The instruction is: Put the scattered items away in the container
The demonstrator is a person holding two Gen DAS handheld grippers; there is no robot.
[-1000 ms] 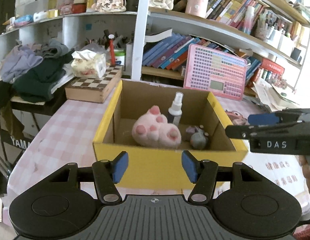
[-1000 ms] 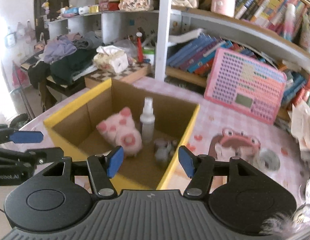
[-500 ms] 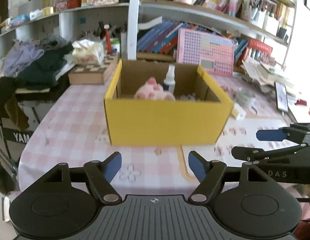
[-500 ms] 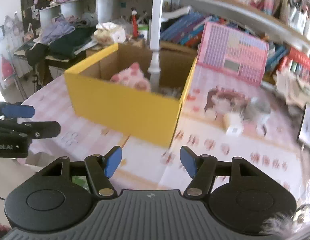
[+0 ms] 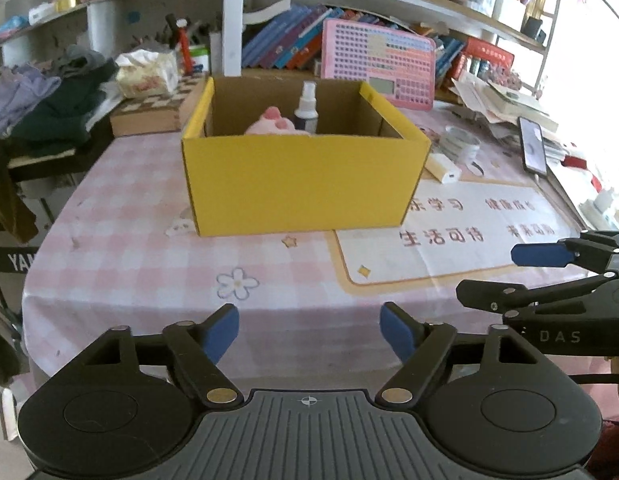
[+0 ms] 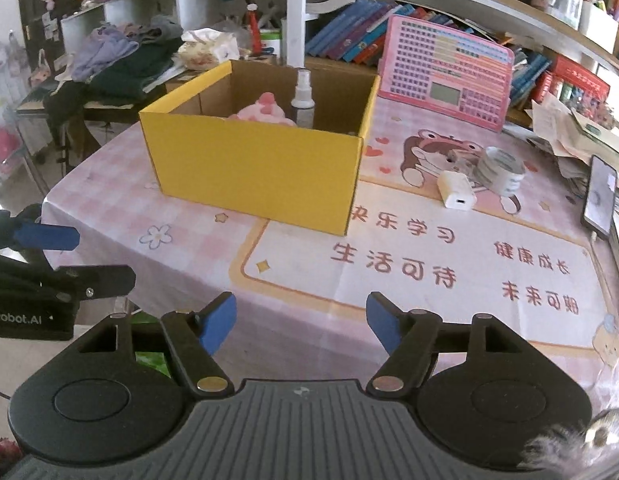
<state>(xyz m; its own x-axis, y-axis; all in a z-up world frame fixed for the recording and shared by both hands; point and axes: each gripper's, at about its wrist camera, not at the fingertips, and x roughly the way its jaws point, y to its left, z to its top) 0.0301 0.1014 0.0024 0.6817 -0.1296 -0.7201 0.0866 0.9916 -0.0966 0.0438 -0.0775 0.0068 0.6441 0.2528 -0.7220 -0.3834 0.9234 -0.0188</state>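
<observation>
The yellow box (image 5: 301, 184) stood on the pink checked tablecloth (image 5: 149, 264), well ahead of both grippers. Inside it a pink plush toy (image 5: 275, 124) lay beside an upright spray bottle (image 5: 306, 108), both showing above the front wall. To the box's right, out on the cloth, sat a white charger (image 6: 456, 195) and just behind it a roll of tape (image 6: 500, 170) — near each other, though whether they touched could not be told. A phone (image 6: 599, 198) lay flat at the far right edge.

The left gripper (image 5: 309, 330) hung above the near edge of the table, its jaws opening with nothing between them (only bare cloth beyond). The right gripper (image 6: 302, 322) was likewise opening and empty — its blue pads (image 6: 379, 324) stood wide apart over the printed mat (image 6: 429, 264).
</observation>
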